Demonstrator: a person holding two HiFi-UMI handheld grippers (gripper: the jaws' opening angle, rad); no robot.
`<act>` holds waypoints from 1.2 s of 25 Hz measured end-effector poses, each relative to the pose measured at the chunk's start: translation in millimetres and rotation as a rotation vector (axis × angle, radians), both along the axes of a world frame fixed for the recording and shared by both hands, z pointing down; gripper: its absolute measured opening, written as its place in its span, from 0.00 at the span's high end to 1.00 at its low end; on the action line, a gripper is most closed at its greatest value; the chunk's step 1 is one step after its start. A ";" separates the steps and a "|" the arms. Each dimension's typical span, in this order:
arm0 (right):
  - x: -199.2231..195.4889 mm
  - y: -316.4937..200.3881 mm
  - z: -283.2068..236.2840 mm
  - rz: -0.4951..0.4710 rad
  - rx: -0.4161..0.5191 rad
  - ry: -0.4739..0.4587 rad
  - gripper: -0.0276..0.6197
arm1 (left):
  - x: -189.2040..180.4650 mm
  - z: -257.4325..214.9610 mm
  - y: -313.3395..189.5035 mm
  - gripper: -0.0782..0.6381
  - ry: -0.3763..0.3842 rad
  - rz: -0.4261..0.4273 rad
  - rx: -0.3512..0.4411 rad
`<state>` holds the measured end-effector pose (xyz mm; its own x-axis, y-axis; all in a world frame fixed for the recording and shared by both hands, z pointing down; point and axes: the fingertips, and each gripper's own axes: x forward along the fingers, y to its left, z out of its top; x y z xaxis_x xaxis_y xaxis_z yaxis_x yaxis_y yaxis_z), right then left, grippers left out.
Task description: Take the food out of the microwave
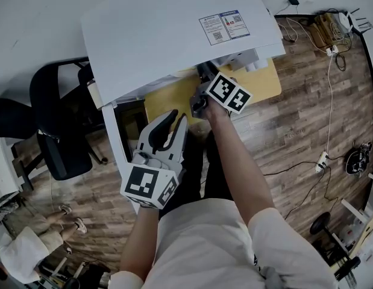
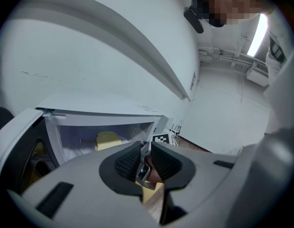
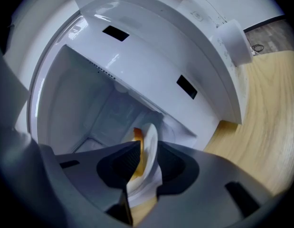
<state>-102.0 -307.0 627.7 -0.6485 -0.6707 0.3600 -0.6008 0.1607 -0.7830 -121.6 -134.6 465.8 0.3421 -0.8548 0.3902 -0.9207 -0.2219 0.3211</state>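
Observation:
The white microwave [image 1: 174, 35] stands on a light wooden table [image 1: 261, 83] with its door [image 1: 112, 138] swung open to the left. In the right gripper view a white plate [image 3: 151, 134] with orange-yellow food [image 3: 137, 136] sits edge-on inside the cavity. My right gripper [image 3: 147, 152] is shut on the plate's rim, which fills the gap between the pads. From the head view only its marker cube [image 1: 229, 94] shows, and the jaws are hidden under the microwave top. My left gripper [image 1: 179, 117] hangs by the open door, jaws a little apart and empty. Its own view shows a pale yellow shape [image 2: 108, 139] in the cavity.
A black office chair [image 1: 59, 119] stands left of the table. Cables and a power strip [image 1: 323, 160] lie on the wooden floor at right. Another person [image 1: 23, 251] is at the lower left. The microwave's top overhangs the cavity opening.

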 end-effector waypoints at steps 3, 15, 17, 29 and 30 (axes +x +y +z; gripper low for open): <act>-0.3 -0.8 1.7 0.005 -0.007 0.014 0.82 | -0.6 -0.5 -0.9 0.81 0.000 -0.002 0.001; 2.9 -1.6 6.3 0.002 -0.038 0.044 0.89 | 2.1 -4.4 -3.8 0.81 -0.003 -0.011 0.004; 3.1 -2.0 6.6 0.008 -0.047 0.030 0.89 | 2.4 -4.8 -4.1 0.81 -0.005 -0.014 0.005; 8.0 0.9 2.4 0.044 -0.074 -0.084 0.92 | 4.7 -8.0 -5.7 0.81 -0.014 -0.044 0.010; 8.1 1.3 1.5 0.046 -0.075 -0.095 0.92 | 5.2 -8.0 -5.7 0.81 -0.014 -0.047 0.011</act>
